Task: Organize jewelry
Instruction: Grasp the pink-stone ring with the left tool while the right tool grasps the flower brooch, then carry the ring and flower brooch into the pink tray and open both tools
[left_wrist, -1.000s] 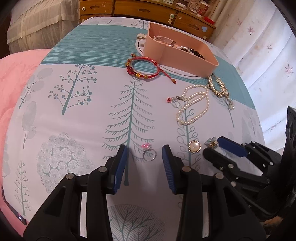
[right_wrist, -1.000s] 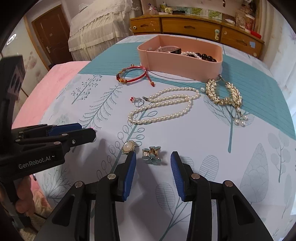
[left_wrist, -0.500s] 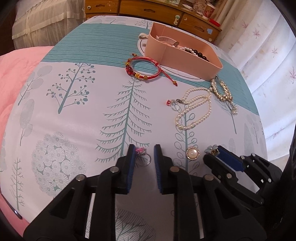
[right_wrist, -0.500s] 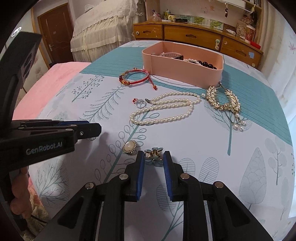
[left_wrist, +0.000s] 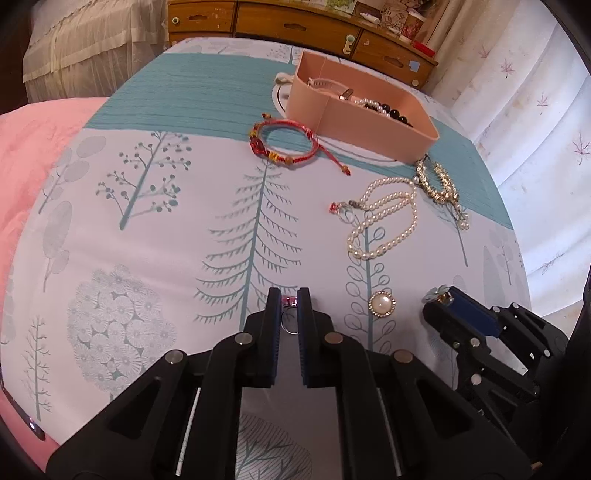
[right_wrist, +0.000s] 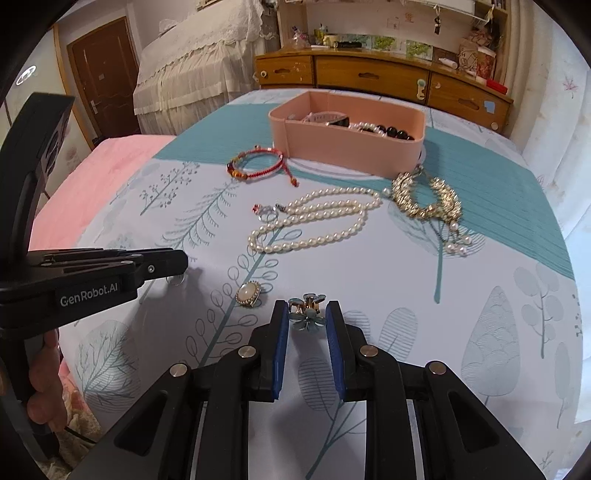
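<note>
- Left gripper (left_wrist: 287, 309): blue pads closed on the pink-stone ring (left_wrist: 288, 303), low over the tree-print cloth (left_wrist: 155, 236).
- Right gripper (right_wrist: 306, 317): pads clamped against both sides of the blue flower clip (right_wrist: 307, 312).
- Pearl brooch (right_wrist: 248, 293): on the cloth between the two grippers.
- Pearl necklace (right_wrist: 317, 221), gold necklace (right_wrist: 424, 201), red bracelet (right_wrist: 256, 164): farther out.
- Pink tray (right_wrist: 347, 147): far end, holding beads.

Home bedroom: lace-draped bed (right_wrist: 192, 66), wooden dresser (right_wrist: 369, 77), curtains (left_wrist: 524, 92).
</note>
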